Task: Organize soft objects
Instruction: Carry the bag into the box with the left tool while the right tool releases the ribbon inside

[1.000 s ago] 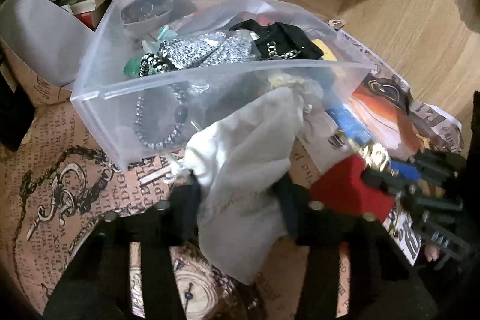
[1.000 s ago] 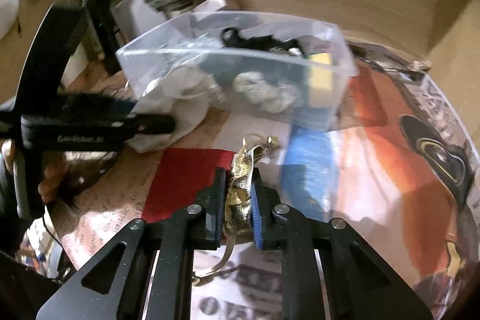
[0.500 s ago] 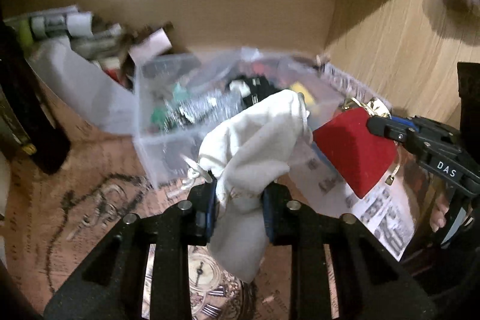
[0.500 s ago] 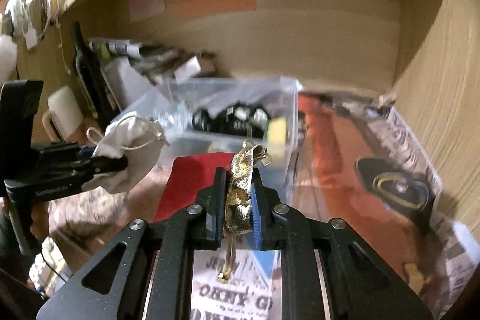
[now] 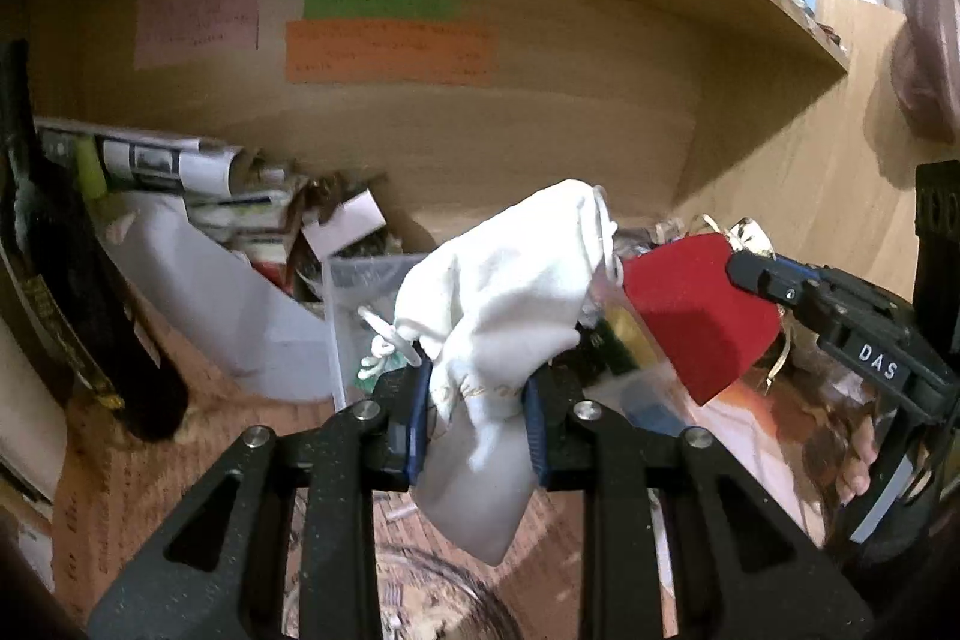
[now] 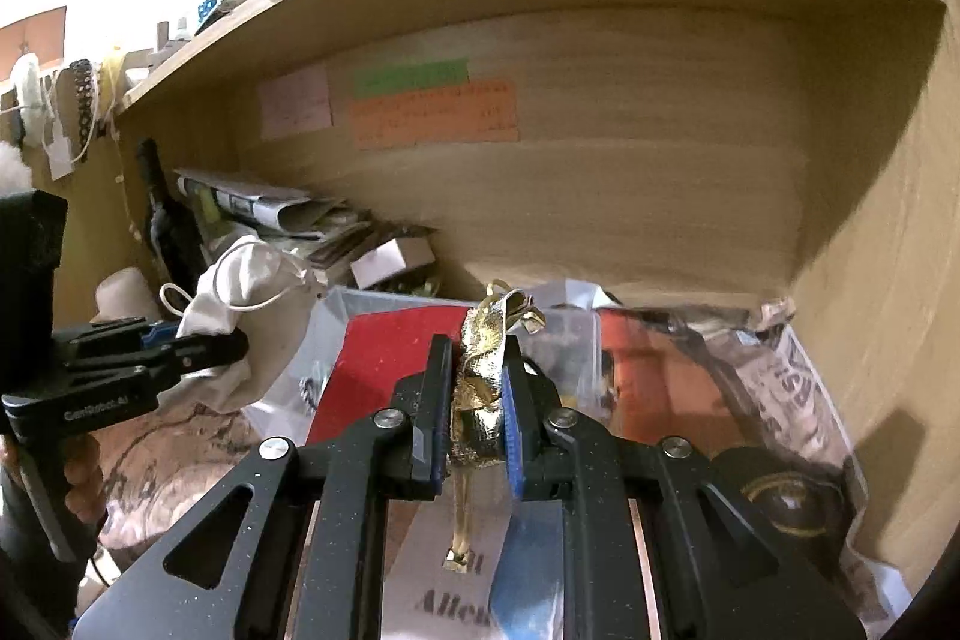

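Midway, by the look: left gripper [image 5: 477,415] clamping white pouch [image 5: 510,280], right gripper [image 6: 477,418] pinching gold ribbon [image 6: 483,370] of red bag [image 6: 384,352]; both unplaced.

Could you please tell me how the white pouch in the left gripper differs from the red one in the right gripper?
The white drawstring pouch is pale, wrinkled and limp, sagging below the left gripper; the red pouch is flat-faced with crisp edges. The white pouch closes with a thin white cord; the red pouch has a gold ribbon, and the right gripper pinches that ribbon. Both are held off the table.
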`<control>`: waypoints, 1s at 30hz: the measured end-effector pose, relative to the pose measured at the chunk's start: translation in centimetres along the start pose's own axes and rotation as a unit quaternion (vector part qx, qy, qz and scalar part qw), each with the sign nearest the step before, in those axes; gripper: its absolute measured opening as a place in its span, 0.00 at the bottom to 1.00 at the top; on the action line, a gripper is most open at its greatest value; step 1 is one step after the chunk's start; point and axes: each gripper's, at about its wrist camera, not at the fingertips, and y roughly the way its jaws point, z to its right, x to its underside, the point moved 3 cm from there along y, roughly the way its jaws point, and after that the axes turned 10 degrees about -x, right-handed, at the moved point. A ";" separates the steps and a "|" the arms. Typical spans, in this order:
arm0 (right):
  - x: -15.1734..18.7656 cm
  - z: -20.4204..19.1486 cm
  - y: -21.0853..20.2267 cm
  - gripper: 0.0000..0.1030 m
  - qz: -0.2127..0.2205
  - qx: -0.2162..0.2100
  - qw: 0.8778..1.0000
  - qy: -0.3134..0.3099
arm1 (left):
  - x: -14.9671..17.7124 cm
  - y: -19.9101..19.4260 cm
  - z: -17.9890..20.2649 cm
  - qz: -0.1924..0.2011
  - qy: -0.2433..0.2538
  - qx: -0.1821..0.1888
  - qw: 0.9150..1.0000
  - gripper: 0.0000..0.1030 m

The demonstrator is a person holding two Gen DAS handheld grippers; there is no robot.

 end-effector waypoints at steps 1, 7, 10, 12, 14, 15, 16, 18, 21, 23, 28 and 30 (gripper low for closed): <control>-0.2 0.1 0.5 0.13 0.000 0.000 1.000 0.002 | -0.3 0.2 -0.1 0.000 -0.001 0.000 1.000 0.25; -0.5 0.5 3.4 0.13 -0.015 -0.002 1.000 0.011 | -1.8 2.8 -0.2 -0.009 0.001 -0.013 1.000 0.25; -0.2 0.8 4.9 0.13 -0.030 -0.004 0.999 0.018 | -1.9 4.6 -0.2 -0.026 0.002 -0.017 1.000 0.25; 0.1 1.1 5.9 0.13 -0.043 -0.003 0.999 0.021 | -1.6 5.7 -0.2 -0.039 0.003 -0.019 0.999 0.25; 0.5 1.4 6.9 0.13 -0.056 -0.002 0.998 0.024 | -1.2 7.0 -0.3 -0.054 0.003 -0.018 0.998 0.25; 0.7 1.5 7.3 0.13 -0.064 -0.004 0.998 0.026 | -1.0 7.6 -0.3 -0.061 0.004 -0.019 0.998 0.25; 0.9 1.6 7.7 0.13 -0.071 -0.006 0.997 0.029 | -0.9 8.0 -0.4 -0.066 0.004 -0.020 0.998 0.25; 1.3 1.7 8.3 0.13 -0.082 -0.006 0.996 0.030 | -0.6 9.0 -0.5 -0.076 0.003 -0.020 0.997 0.25; 1.8 1.8 8.9 0.14 -0.094 -0.006 0.995 0.030 | -0.2 10.1 -0.3 -0.088 0.006 -0.020 0.996 0.25; 2.1 1.9 9.2 0.16 -0.100 -0.003 0.995 0.029 | 0.2 10.6 0.0 -0.095 0.012 -0.020 0.995 0.29; 2.6 2.1 9.8 0.18 -0.110 0.000 0.993 0.028 | 0.6 10.6 0.6 -0.094 0.021 -0.023 0.995 0.47; 2.6 2.2 9.9 0.22 -0.114 0.002 0.993 0.028 | 0.7 10.6 0.6 -0.092 0.021 -0.024 0.995 0.53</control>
